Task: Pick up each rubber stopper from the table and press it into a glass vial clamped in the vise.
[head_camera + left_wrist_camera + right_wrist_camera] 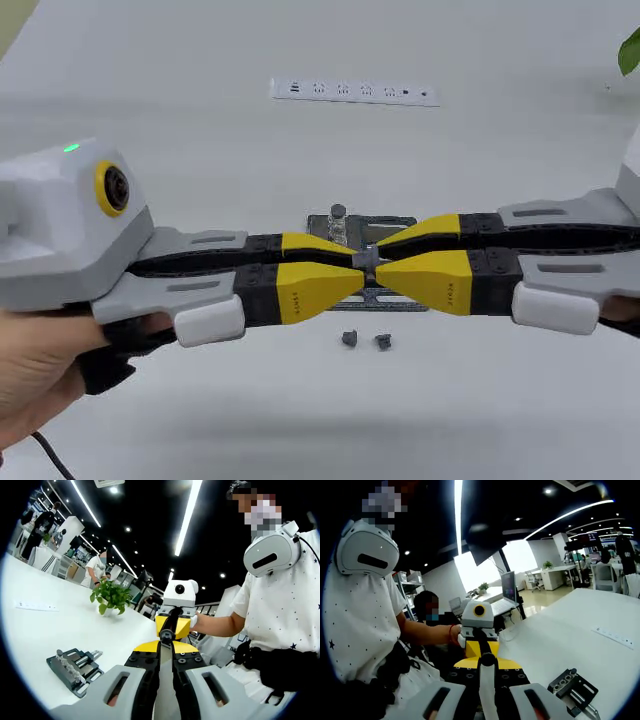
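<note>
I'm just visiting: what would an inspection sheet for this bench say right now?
Surface: white table.
Job's things: vise holding one glass vial; two rubber stoppers loose on the table nearer the person.
Clutter: nothing seen.
Grippers: left gripper and right gripper both shut, tip to tip.
Cables: dark cable by the hand; power strip farther back.
Surroundings: potted plant, open office, other people.

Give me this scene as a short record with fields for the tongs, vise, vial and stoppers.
left tongs: shut, tip to tip with right tongs
right tongs: shut, raised off the table
vise: on the table, partly hidden behind the tongs
glass vial: upright at the vise's left end
rubber stoppers: two, loose on the table, nearer the person than the vise
</note>
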A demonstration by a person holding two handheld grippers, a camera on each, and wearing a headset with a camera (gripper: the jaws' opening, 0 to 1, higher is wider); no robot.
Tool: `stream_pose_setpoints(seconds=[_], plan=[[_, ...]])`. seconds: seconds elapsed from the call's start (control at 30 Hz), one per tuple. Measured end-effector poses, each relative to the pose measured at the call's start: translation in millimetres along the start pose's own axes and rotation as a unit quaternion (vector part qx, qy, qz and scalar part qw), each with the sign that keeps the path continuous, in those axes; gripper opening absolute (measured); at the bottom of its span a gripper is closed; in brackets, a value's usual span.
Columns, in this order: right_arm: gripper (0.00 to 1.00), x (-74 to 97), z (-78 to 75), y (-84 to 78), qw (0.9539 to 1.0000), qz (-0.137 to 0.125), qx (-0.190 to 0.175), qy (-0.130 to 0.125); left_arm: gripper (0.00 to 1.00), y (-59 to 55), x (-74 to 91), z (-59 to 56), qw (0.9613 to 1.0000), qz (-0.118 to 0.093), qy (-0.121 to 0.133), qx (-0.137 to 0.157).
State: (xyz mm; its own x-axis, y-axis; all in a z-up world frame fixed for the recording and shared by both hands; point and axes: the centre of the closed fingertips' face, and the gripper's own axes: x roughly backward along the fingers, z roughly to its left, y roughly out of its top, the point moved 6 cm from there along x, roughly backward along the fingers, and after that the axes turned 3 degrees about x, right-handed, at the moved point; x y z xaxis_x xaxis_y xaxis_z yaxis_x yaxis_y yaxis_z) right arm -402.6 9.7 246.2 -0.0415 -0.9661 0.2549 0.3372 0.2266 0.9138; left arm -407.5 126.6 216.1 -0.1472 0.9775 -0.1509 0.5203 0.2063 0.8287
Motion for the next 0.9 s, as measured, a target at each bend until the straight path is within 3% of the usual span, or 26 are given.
stream_pose_setpoints(seconds=[0.33,0.43,0.6,0.73,0.9], plan=[[0.04,6.2,-21.7,7.8,0.9997,0.009,-0.004,-0.024,0.20,-4.2,12.1,11.4,0.9977,0.013,0.057,-0.034],[0.04,6.2,-31.6,9.6,0.9991,0.020,-0.006,-0.037,0.28,-8.3,16.4,17.9,0.9936,0.031,0.089,-0.061],[0.04,4.1,-53.4,11.7,0.9962,0.062,0.007,-0.061,0.42,-19.8,21.6,26.9,0.9833,0.074,0.135,-0.097],[0.05,2.2,-71.6,11.9,0.9926,0.099,0.014,-0.070,0.50,-24.8,25.5,30.0,0.9769,0.089,0.155,-0.117],[0.05,-5.2,-90.6,10.1,0.9843,0.156,0.031,-0.077,0.61,-29.6,30.4,33.6,0.9702,0.099,0.176,-0.134]])
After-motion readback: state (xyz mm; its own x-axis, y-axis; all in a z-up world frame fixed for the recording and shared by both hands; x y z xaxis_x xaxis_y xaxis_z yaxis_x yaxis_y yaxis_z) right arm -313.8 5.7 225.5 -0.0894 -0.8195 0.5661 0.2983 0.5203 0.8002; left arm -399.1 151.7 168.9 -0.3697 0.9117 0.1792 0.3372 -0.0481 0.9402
